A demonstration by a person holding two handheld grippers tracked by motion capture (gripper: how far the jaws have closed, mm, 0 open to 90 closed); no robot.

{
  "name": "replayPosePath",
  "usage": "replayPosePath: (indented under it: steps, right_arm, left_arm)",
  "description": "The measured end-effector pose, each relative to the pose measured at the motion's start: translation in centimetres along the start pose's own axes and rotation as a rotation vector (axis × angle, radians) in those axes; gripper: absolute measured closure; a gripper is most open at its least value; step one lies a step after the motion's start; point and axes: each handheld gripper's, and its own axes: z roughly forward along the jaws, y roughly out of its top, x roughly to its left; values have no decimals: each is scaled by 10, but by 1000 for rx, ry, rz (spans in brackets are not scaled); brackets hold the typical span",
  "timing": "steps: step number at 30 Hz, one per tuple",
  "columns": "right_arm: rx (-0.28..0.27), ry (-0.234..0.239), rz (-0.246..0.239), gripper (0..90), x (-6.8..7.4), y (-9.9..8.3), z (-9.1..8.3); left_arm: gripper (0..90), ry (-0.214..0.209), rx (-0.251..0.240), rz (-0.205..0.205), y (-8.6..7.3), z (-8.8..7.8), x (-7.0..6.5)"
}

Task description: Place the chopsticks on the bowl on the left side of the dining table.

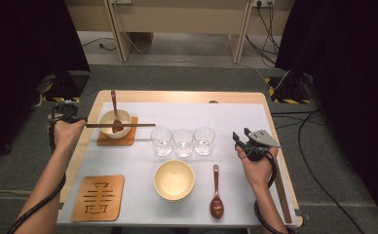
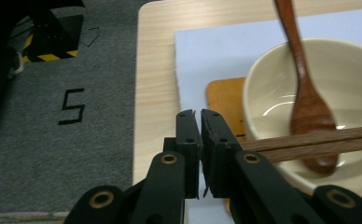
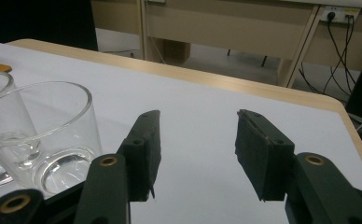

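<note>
Left gripper [image 2: 198,122], jaws clamped on the chopsticks' [image 1: 120,125] near end at the table's [image 1: 187,96] left edge, held them level across the bowl [image 1: 114,122], while the right gripper [image 1: 240,137] stood open.

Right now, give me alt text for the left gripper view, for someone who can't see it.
The left tongs are shut, with no chopstick visible between their tips; a pair of chopsticks runs level from behind one jaw across a cream bowl. A brown wooden spoon rests inside the bowl, which sits on a wooden coaster.
</note>
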Motion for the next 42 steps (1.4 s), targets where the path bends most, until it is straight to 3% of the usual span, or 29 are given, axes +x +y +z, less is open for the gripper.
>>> replayPosePath:
  steps: [6,15,42]
  right_arm:
    - [5,2,-3,506,0,0,0]
    - [5,0,-1,505,0,0,0]
    - [11,2,0,504,0,-1,1]
  left_arm:
    - [846,31,24,1,-6,6,10]
    - [839,22,32,9,-11,16,13]
    - [841,4,28,42,-5,18,3]
